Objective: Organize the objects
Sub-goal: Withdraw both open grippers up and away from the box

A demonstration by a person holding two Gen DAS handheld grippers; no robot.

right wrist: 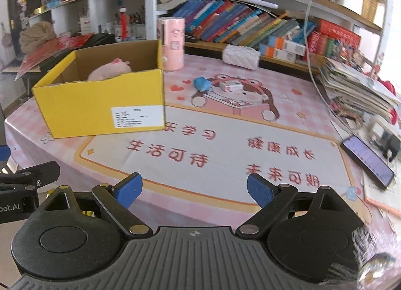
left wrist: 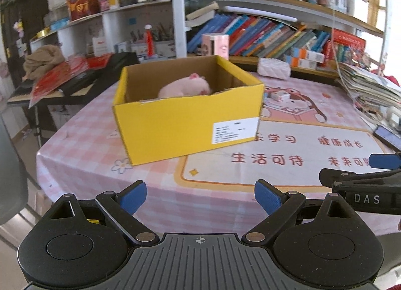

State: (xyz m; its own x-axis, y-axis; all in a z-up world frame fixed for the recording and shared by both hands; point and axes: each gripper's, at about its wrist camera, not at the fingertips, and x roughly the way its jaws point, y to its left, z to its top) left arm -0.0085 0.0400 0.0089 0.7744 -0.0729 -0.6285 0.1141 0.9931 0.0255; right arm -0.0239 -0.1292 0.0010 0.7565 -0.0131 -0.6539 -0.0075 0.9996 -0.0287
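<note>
Yellow cardboard box (right wrist: 100, 99) is parked on the left side of the pink checked tablecloth (right wrist: 225, 124), top open, and there's already a pink plush pig (right wrist: 110, 70) lying inside it. So as I read it we're partway through the tidy-up: one item in, a few loose ones to go.

What's left out on the table, from the right wrist view: a small blue thing (right wrist: 203, 83) that I can't identify for sure, and just beside it a little white and red packet (right wrist: 231, 86), both sitting on the cartoon print a bit past the box's right corner. There's also a pink cylinder (right wrist: 172, 44) standing behind the box, a white quilted pouch (right wrist: 240, 56) by the bookshelf, and a phone (right wrist: 368, 160) off to the right, though I doubt the phone is part of the job.

Both claws are empty right now. Left gripper (left wrist: 200, 201) has its blue pads spread wide with nothing between them, hovering over the near table edge in front of the box. Right gripper (right wrist: 194, 193) is the same, wide apart, nothing held, pointed down at the open middle of the cloth.

My guess for next: reach the right one forward to the blue thing, straddle it, close, then carry it left over the box rim. It's small and low, so the pads need to come right down to the cloth.
</note>
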